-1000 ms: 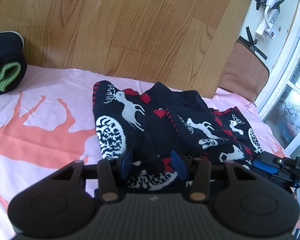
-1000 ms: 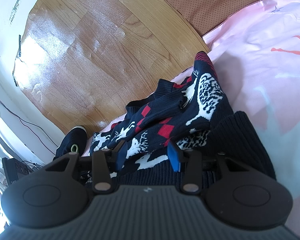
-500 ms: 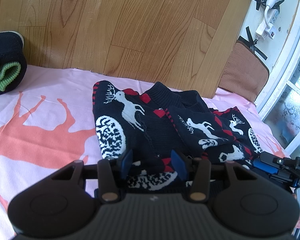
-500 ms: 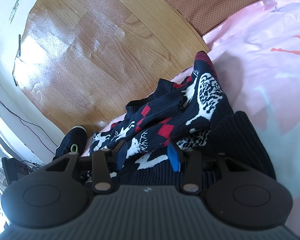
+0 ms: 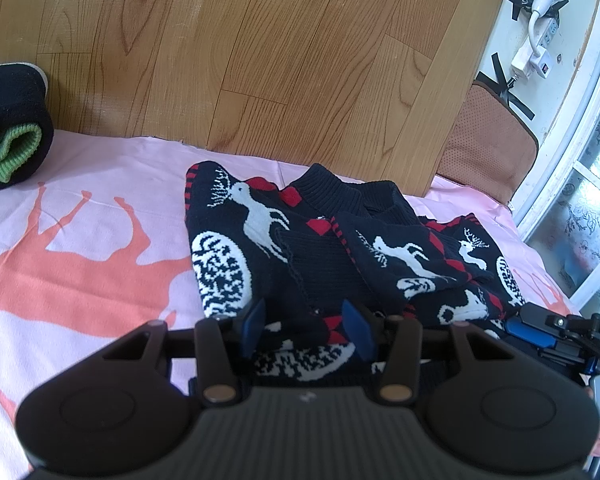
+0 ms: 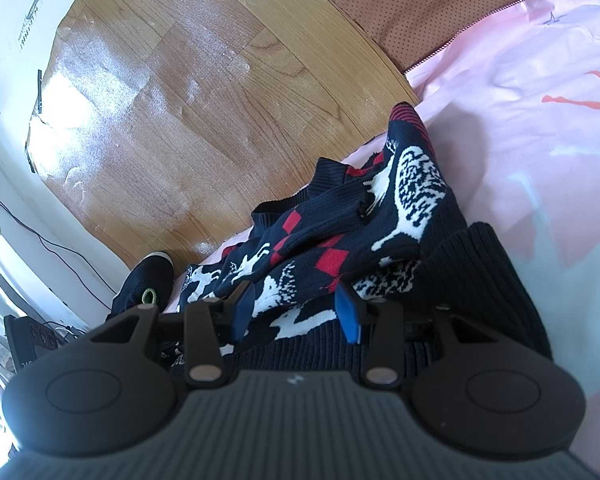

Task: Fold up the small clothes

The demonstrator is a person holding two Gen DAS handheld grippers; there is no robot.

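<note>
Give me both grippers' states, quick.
Left gripper: fingers apart over the sweater, gripping nothing that shows.
Right gripper: fingers apart over the sweater's hem, gripping nothing that shows.

Bright daylight, glare on the wooden floor (image 6: 148,92), fisheye-bent edges, sharp focus.

The left wrist camera looks close and downward from the near edge of the sweater (image 5: 320,248). The right wrist camera faces it from the other end, sharing sweater (image 6: 340,240) and wooden floor (image 5: 260,60).
</note>
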